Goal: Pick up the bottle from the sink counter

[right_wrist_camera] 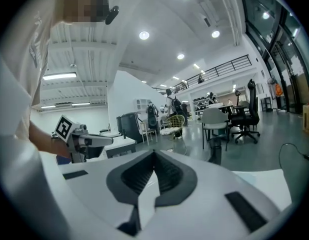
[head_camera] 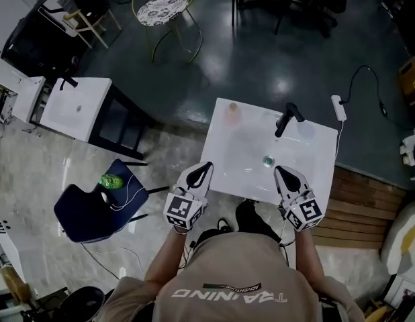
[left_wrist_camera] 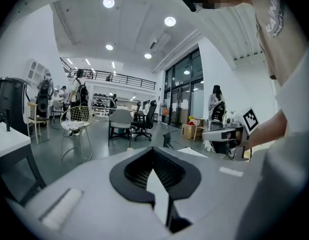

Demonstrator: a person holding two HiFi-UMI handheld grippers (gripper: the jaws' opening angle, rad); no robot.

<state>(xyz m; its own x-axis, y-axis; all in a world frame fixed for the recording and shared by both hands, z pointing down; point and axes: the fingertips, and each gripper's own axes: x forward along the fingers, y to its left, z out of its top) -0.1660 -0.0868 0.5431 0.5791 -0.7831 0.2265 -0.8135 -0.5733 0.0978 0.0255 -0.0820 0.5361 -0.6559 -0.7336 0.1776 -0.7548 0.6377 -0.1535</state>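
A small pale bottle with an orange-tinted top stands at the far left corner of the white sink counter. A black faucet rises at the counter's far edge, with the drain in the basin below it. My left gripper hovers shut over the near left edge of the counter, a good way short of the bottle. Over the near right edge my right gripper is also shut. Nothing sits between either pair of jaws. Each gripper view shows its own jaws closed together, with the faucet beyond.
A dark blue chair with a green object stands left of me. Farther left is a white table. A wire chair and office chairs stand beyond the counter. A power strip with its cable lies at the counter's far right.
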